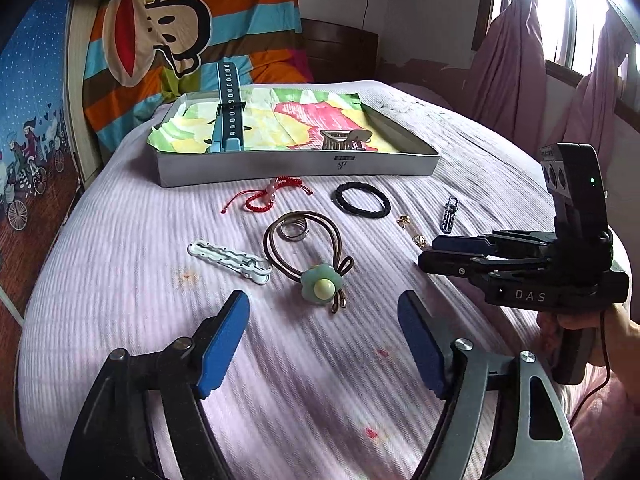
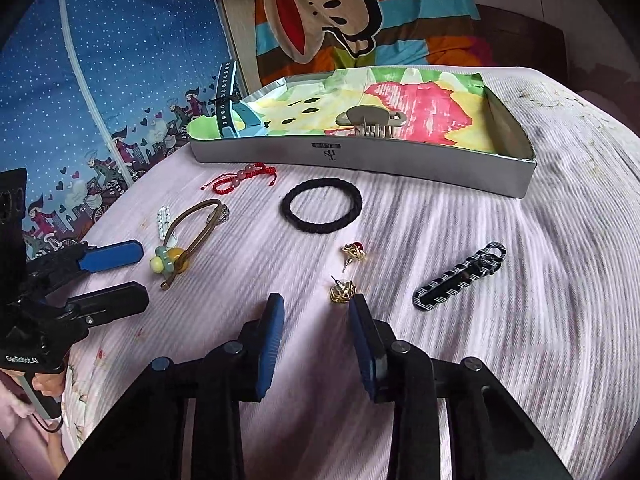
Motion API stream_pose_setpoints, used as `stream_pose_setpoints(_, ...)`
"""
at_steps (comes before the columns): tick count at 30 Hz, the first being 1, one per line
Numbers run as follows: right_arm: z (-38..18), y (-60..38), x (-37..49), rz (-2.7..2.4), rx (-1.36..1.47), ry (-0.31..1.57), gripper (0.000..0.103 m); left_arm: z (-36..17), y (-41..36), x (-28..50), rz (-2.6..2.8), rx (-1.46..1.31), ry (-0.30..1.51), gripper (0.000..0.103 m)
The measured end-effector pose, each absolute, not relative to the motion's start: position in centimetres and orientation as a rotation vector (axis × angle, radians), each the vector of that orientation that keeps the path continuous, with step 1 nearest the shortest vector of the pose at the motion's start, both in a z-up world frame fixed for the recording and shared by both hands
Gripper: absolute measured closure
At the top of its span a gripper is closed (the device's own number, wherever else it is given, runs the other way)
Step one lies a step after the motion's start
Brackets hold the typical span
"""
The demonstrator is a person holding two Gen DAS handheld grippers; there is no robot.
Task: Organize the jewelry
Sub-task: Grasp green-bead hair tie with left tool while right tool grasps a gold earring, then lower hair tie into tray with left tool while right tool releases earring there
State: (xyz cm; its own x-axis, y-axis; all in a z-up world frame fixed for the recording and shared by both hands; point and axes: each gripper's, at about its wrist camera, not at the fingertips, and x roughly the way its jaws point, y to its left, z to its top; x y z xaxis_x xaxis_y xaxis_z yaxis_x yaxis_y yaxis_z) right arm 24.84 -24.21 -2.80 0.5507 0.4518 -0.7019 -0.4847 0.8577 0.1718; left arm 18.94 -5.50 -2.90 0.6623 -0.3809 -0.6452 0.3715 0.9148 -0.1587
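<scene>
Surface: pale lilac ribbed bedspread (image 1: 120, 216), carrying all loose pieces.
Container: shallow grey cardboard tray (image 2: 400, 168) lined with bright printed paper, at the far side; already holding a blue perforated watch strap (image 1: 229, 108) and a beige metal claw clip (image 2: 370, 120).
Loose, left group: white wavy hair clip (image 1: 228, 260); brown elastic hair tie with green flower bead (image 1: 318, 286), a silver ring (image 1: 294, 229) lying inside its loop; red braided cord bracelet (image 1: 272, 196) just before the tray.
Loose, right group: black braided hair band (image 2: 322, 210); two gold wire stud earrings, near one (image 2: 342, 291), far one (image 2: 354, 251); black-and-white striped hair clip (image 2: 460, 278).
Left gripper (image 1: 322, 336): partly open, nothing between its blue pads, hovering just short of the flower bead.
Right gripper (image 2: 316, 332): narrowed but not closed, holding nothing; the near earring sits just ahead of its right fingertip, off the centre line.
Step in hand (judged): each gripper lining up on its nearest piece.
Handling advice: shift the right gripper sideways to centre the earring, press low into the soft cover, close gently on the wire ball rather than the post. Grip the hair tie by its bead and watch that the ring does not snag.
</scene>
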Motion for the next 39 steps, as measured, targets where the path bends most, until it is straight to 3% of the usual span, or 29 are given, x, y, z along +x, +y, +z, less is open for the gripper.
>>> stream_pose_setpoints(4,-3.1,-23.8,25.4,0.542,-0.047,0.82,0.078,-3.4,-5.4,20.1,-0.391,-0.063,0.772,0.048)
stream_pose_setpoints(19,-3.7,-24.3,27.5,0.482,-0.011,0.828,0.081,-4.1,-6.0,21.0,-0.315,-0.081,0.803,0.082)
stream_pose_setpoints(22,-3.8,-24.6,27.6,0.476,0.008,0.83,0.09,-4.1,-6.2,21.0,-0.311,-0.072,0.797,0.082)
stream_pose_setpoints(39,0.8,-26.4,25.7,0.503,0.067,0.65,0.09,-1.0,-8.7,19.9,-0.284,-0.016,0.627,0.083)
